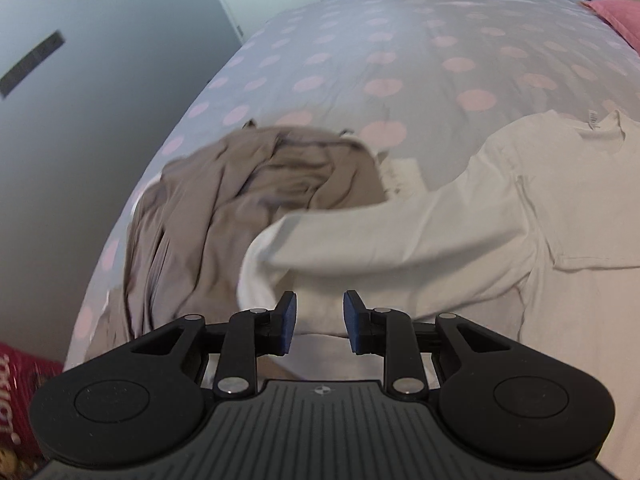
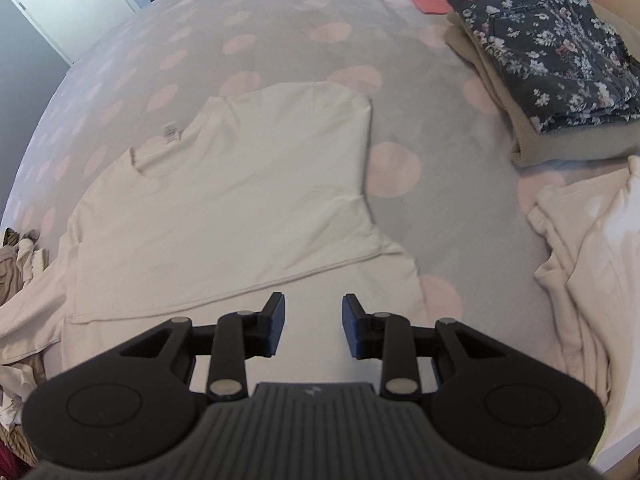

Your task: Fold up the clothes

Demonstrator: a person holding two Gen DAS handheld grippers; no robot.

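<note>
The cream long-sleeved shirt [image 2: 224, 208] lies spread on the bed [image 2: 420, 92] just ahead of both tongs, with one side already folded in over the body. Its other sleeve [image 1: 380, 240] trails out ahead of the left tongs [image 1: 319, 322] towards the taupe garment [image 1: 224, 216] crumpled beyond. Both the left and the right tongs [image 2: 313, 326] stand apart with nothing clamped between them. The likely trouble is that sleeve: a grab at it could catch the taupe cloth as well, or drag the flat panel askew. Motion blur smears the taupe heap, and the shirt's hem is hidden beneath the tongs. The folded pile [image 2: 560, 80] sits far right of the right tongs.
</note>
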